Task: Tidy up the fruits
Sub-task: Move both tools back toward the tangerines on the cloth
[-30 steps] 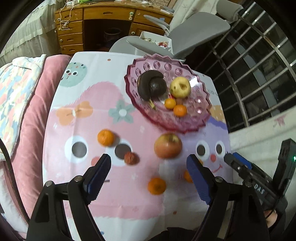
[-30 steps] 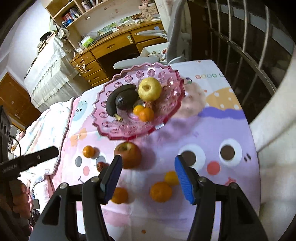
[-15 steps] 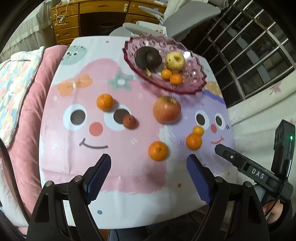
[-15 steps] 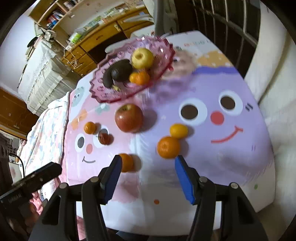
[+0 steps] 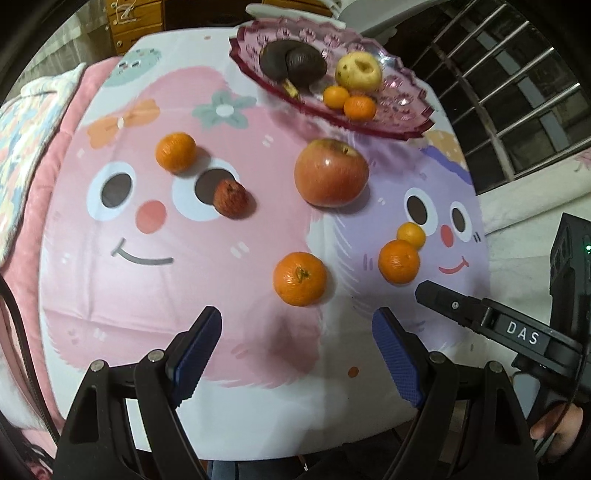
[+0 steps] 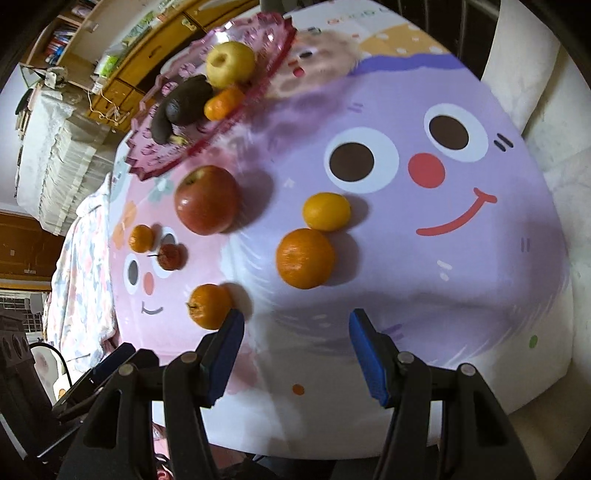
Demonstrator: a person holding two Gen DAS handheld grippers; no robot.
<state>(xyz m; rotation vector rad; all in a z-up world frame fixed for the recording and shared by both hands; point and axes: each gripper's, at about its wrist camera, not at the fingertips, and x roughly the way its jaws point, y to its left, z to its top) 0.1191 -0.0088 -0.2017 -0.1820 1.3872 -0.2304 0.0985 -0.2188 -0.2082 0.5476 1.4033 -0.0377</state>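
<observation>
A pink glass dish (image 5: 402,114) (image 6: 155,158) at the far side of the table holds a dark banana, an avocado, a yellow apple (image 5: 357,71) and two small oranges. Loose on the cartoon tablecloth lie a red apple (image 5: 331,172) (image 6: 207,199), a lychee (image 5: 232,198), and several oranges. My left gripper (image 5: 297,334) hangs open just short of one orange (image 5: 300,278), nothing between its fingers. My right gripper (image 6: 295,336) is open above the cloth, short of a big orange (image 6: 305,257) and a yellow one (image 6: 326,211).
A pink padded bed edge (image 5: 22,236) lies left of the table. Wooden drawers (image 5: 133,18) and a grey chair stand behind it, window bars (image 5: 517,92) to the right. A white cushion (image 6: 550,122) borders the table's right side.
Both grippers have sunk toward the table and tipped more downward, so the fruit looks larger and nearer. Their jaws kept the same width. No fruit has moved.
</observation>
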